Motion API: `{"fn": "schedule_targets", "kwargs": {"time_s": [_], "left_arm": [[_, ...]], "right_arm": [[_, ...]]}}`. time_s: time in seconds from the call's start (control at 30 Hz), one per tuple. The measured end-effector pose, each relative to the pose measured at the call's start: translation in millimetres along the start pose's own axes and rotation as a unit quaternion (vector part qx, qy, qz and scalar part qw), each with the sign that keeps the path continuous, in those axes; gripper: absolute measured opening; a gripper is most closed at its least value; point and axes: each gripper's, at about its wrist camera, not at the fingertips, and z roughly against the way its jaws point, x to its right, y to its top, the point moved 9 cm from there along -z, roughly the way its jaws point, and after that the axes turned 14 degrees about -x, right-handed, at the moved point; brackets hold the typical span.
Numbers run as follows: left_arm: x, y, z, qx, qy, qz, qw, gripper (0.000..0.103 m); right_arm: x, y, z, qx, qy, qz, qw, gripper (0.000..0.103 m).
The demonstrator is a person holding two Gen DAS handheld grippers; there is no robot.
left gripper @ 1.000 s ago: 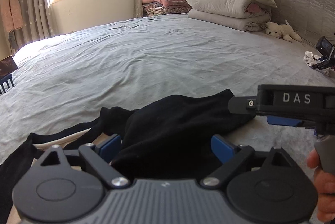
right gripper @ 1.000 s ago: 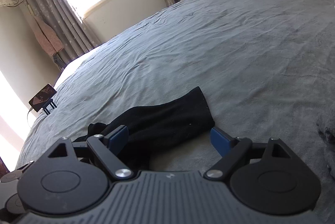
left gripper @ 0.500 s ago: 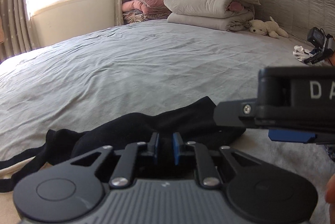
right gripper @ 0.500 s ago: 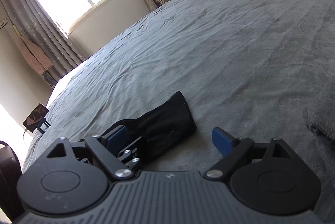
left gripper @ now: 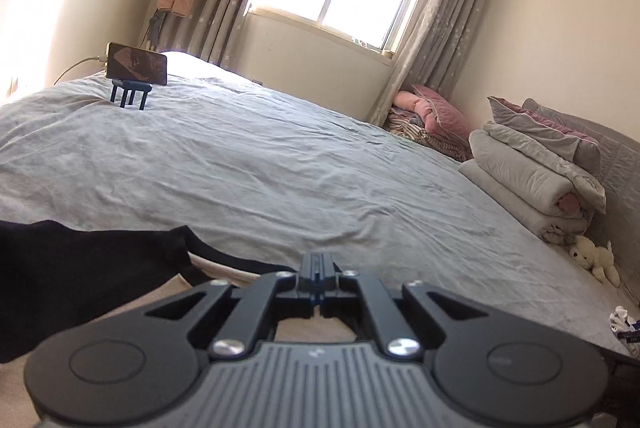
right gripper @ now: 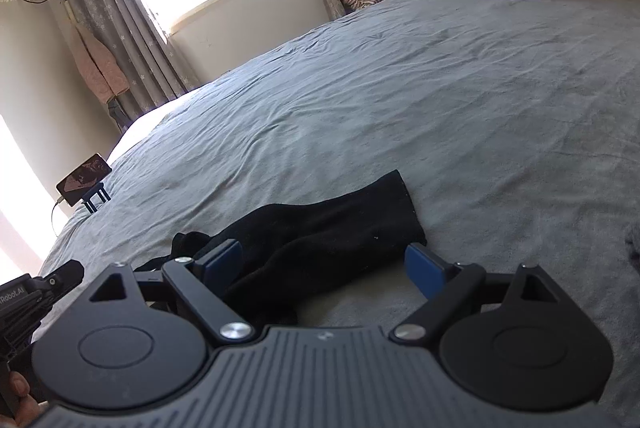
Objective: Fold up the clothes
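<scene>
1. Garment (right gripper: 320, 240): the black cloth lies crumpled on the bed (right gripper: 440, 87), between your right gripper's (right gripper: 324, 262) wide-apart jaws, ungripped.
2. Your left gripper (left gripper: 319, 278) is clamped together; whether it pinches a black edge, you cannot tell.
3. Expect light, limp, sagging fabric.
4. Take it at a hem or corner, not mid-bunch.

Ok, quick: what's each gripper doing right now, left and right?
Left gripper: closed; the black garment has an edge reaching its tips, pinch unclear.
Right gripper: open, straddling the black garment, not gripping.
</scene>
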Motion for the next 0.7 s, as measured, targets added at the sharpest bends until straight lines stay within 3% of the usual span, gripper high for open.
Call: {"fn": "schedule_targets", "kwargs": {"time_s": [0.07,0.13,0.2,0.33,0.37,0.4,0.47,0.53,0.7], "left_arm": [[-5,-5,0,-0.011,0.005,-0.01,0.9999,0.007],[-4,-9,1,-0.017,0.008,-0.025,0.9995,0.03],[-3,-13,3,-0.014,0.007,-0.033,0.9993,0.046],[-13,-25,1,-0.009,0.014,-0.042,0.999,0.063],[-18,-29,-1,-0.008,0.021,-0.043,0.9988,0.064],[-22,-32,-3,-0.007,0.028,-0.044,0.9986,0.064],[-33,-39,-9,-0.025,0.035,-0.038,0.9983,0.065],[-44,-39,-17,-0.06,0.016,-0.008,0.9981,0.067],[-62,-30,-12,-0.06,-0.032,0.053,0.9963,0.078]], "right_arm": [[5,0,-3,0.001,0.004,-0.018,1.0,0.091],[10,0,-11,0.0,0.007,-0.039,0.999,0.089],[15,-2,-20,-0.002,0.004,-0.055,0.998,0.076],[8,-4,-35,0.021,-0.056,-0.023,0.998,0.07],[4,-4,-37,0.029,-0.071,-0.01,0.997,0.06],[0,-5,-39,0.032,-0.076,0.002,0.997,0.036],[-7,-5,-41,0.041,-0.066,0.012,0.997,0.008],[-16,-3,-33,0.07,-0.053,0.025,0.996,0.009],[-56,1,-3,0.155,-0.015,0.099,0.983,0.008]]}}
